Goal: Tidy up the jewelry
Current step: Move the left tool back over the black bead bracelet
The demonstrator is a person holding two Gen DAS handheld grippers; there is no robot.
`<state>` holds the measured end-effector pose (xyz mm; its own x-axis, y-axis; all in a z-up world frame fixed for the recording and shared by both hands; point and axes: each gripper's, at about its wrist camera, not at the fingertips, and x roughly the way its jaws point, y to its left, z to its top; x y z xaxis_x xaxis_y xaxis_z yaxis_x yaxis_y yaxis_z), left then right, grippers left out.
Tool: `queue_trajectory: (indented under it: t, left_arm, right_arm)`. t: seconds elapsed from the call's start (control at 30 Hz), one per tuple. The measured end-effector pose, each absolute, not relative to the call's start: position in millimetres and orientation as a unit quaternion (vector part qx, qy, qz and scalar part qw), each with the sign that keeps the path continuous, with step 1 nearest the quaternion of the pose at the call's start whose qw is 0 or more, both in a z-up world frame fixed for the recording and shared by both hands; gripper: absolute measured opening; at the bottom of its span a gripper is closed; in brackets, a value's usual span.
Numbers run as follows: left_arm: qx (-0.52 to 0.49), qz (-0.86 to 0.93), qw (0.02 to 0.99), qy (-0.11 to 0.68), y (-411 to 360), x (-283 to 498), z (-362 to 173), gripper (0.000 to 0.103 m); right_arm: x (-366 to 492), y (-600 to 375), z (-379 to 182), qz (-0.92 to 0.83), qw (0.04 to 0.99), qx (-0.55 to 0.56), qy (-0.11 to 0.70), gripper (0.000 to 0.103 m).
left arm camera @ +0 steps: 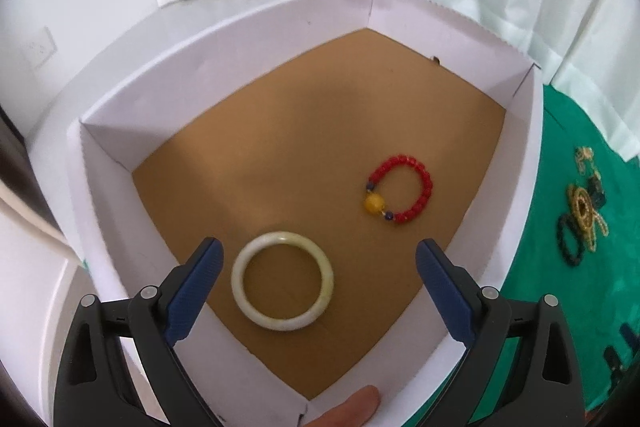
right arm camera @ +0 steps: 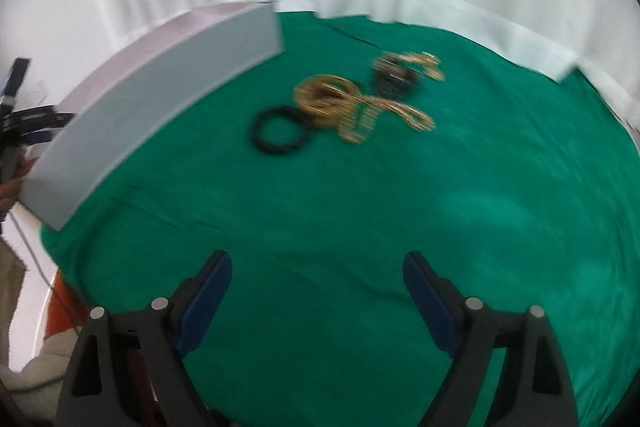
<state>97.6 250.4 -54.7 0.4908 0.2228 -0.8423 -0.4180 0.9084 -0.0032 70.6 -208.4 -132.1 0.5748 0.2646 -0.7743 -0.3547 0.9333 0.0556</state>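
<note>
Both grippers, left [left arm camera: 318,259] and right [right arm camera: 318,269], gape wide, empty. Tangled gold chains [right arm camera: 352,107] may snag together, dragging the black bracelet [right arm camera: 280,131] along.

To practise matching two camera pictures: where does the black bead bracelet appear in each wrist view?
Left wrist view: black bracelet at the far right edge, on the green cloth outside the box.
Right wrist view: black bracelet near the centre, left of the gold jewelry.
Shared landmark: the white box.
</note>
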Motion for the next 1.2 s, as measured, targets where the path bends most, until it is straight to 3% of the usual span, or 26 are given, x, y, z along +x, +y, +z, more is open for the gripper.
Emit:
queue_trajectory:
  t: [0.37,0.53,0.8,1.2]
  left_arm:
    - [-0.082,0.192,0.861,0.465,224,79,-45,0.098]
    - [-0.055,0.235,0.878,0.413,211,60,-8,0.099]
    - [-0.069,0.079,0.912,0.396,140,48,24,0.101]
    - [-0.064,-0.061,0.859,0.504,34,91,-88,0.101]
  right_arm:
    - [75,-246,-141,0.119,0.897,-0.045,0.422,0.089]
    - [81,-265,-152,0.065,0.899,-0.071,0.427,0.089]
    - [86,-291,-172,0.028,0.893,-0.058,0.445,0.089]
    - [79,-298,-177,0.034,0.896,-0.033,0.442,0.091]
